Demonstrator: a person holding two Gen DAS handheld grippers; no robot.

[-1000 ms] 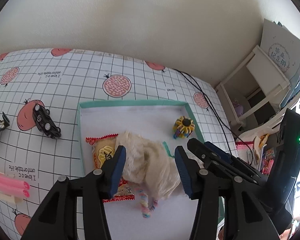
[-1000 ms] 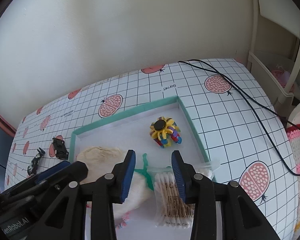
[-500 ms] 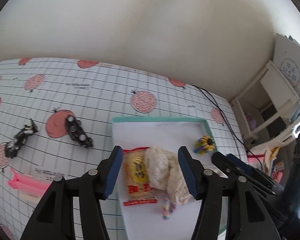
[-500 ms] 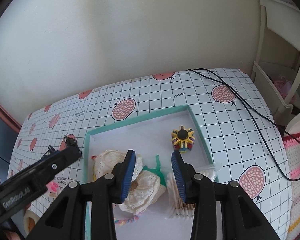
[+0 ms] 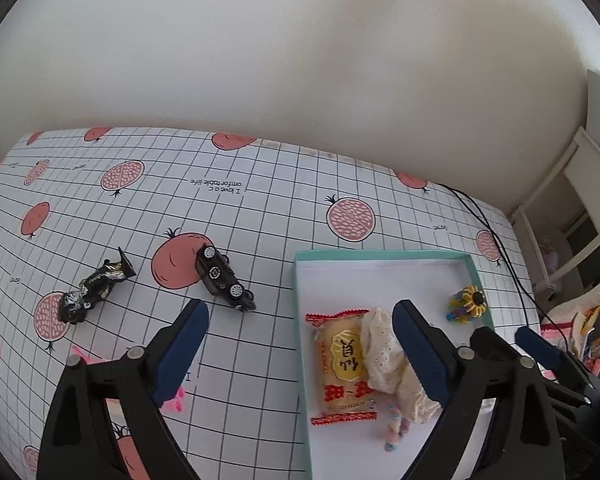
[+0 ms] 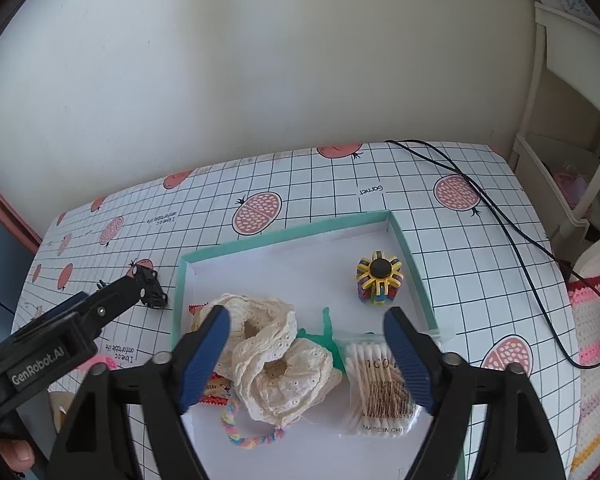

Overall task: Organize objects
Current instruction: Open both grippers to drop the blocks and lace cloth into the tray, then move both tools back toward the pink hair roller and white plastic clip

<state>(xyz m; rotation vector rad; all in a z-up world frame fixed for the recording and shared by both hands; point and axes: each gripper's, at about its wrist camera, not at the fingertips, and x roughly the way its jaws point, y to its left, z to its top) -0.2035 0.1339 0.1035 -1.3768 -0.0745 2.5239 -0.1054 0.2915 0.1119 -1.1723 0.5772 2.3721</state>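
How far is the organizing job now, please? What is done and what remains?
Done: snack packet, lace cloth, cotton swabs and sunflower toy lie in the teal tray. In hand: nothing; both tongs are opening, empty. Left: toy car and black wrapped item on the table.

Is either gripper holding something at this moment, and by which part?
Nothing is held. The left gripper and right gripper are both opening, empty, above the tray.
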